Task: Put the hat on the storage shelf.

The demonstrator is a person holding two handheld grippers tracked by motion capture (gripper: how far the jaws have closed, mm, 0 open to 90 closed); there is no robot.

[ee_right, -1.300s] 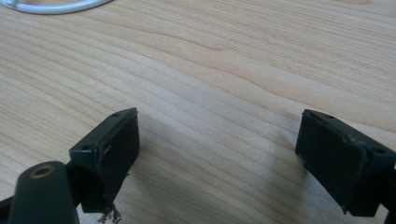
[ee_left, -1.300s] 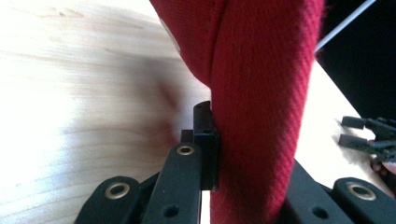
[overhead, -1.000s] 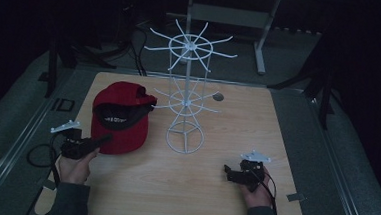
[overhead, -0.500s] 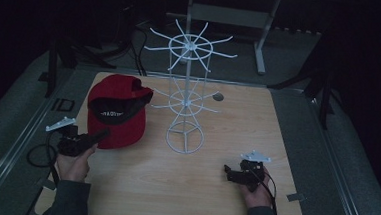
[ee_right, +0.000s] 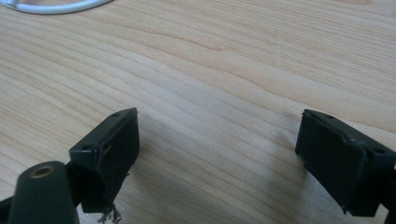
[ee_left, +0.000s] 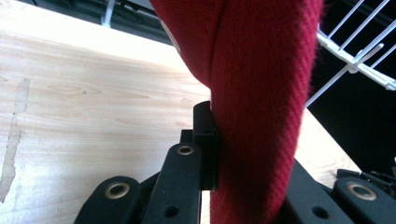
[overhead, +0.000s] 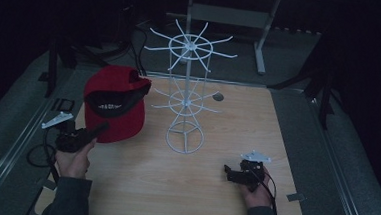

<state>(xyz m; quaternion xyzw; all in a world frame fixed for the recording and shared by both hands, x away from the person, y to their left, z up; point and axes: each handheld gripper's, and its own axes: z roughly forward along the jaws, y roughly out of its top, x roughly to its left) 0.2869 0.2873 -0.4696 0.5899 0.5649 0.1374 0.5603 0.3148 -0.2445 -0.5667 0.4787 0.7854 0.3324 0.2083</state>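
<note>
At the left side of the table (overhead: 208, 199), the red cap (overhead: 114, 108) is lifted and tilted, its dark inside facing the camera in the high view; a second ago it lay lower and flatter on the wood, closer to the near edge. It now stands higher and a little farther back, just beside the white wire rack (overhead: 187, 95) without touching it as far as the high view tells. The left hand-held gripper (overhead: 97, 130) has its jaws clamped on the cap's red fabric, and in the left gripper view the cloth (ee_left: 261, 93) runs up between the black jaws, pinched tight, with the rack's white prongs (ee_left: 355, 56) behind it. The left hand (overhead: 75, 158) has shifted only slightly over that second.

The right hand-held gripper (overhead: 229, 171) rests low near the table's front right, in the same place as before, jaws spread wide with bare wood between them in the right gripper view (ee_right: 217, 154). A curved white piece of the rack's base ring (ee_right: 56, 6) shows at the top of that view.

The rack's arms carry nothing.
</note>
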